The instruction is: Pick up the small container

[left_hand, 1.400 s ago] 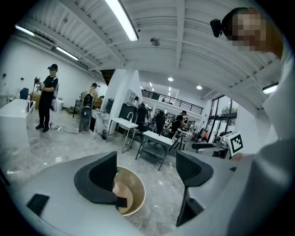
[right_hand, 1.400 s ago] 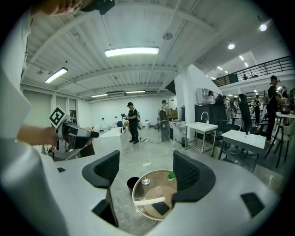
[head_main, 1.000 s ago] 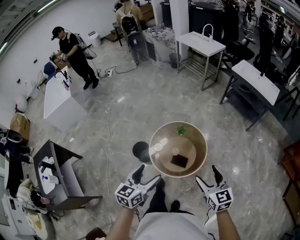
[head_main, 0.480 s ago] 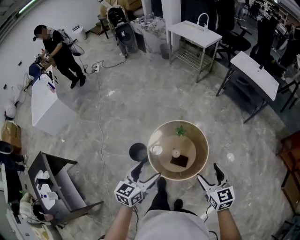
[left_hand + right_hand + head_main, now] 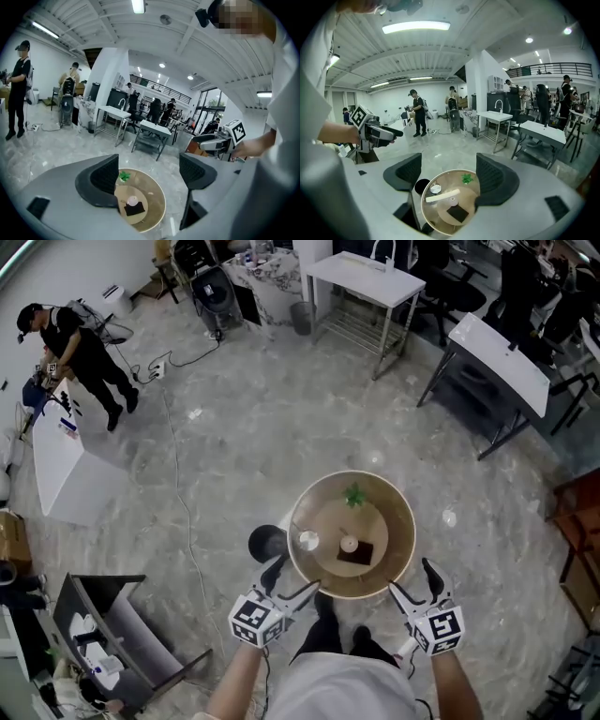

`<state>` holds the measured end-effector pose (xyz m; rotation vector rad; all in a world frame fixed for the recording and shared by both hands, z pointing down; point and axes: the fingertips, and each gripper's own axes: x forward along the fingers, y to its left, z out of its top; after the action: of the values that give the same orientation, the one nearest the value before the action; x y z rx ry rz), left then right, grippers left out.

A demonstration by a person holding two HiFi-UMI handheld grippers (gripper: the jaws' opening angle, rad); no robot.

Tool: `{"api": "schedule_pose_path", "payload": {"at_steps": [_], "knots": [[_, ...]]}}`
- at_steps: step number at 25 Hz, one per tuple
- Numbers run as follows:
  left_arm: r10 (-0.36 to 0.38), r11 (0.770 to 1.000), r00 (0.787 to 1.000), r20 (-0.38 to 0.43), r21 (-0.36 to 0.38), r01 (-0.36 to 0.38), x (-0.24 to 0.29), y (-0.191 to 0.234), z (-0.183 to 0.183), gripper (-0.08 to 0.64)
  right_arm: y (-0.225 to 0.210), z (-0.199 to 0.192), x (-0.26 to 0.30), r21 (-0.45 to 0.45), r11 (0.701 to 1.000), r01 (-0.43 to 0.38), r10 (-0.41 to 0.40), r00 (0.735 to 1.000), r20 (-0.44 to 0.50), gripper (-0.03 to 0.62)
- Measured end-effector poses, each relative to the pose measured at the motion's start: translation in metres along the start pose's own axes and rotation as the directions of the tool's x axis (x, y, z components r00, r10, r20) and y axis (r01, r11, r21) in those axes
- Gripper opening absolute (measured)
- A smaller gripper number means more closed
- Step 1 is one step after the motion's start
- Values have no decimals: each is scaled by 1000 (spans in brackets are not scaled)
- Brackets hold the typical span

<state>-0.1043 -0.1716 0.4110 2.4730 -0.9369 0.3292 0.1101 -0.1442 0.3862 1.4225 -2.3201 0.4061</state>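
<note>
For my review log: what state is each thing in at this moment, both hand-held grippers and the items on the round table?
Left hand-held gripper: open, nothing between its jaws.
Right hand-held gripper: open, empty.
Small container: upright on the dark mat, untouched.
Green plant: standing at the far side of the round table.

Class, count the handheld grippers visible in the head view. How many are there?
2: the left gripper below-left of the round table, the right gripper below-right. None seems hidden.
</note>
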Motion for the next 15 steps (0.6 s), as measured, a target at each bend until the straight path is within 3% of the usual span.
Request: {"api": "schedule_pose_path", "payload": {"at_steps": [8, 15], "knots": [[-63, 998, 997, -46, -12, 62, 38, 21, -7, 407, -7, -13, 37, 20, 1000, 13, -12, 999, -49, 377], [-64, 998, 995, -77, -32, 62, 66, 28, -22, 407, -18, -27, 62, 22, 1000, -18, 20, 996, -85, 377]]}}
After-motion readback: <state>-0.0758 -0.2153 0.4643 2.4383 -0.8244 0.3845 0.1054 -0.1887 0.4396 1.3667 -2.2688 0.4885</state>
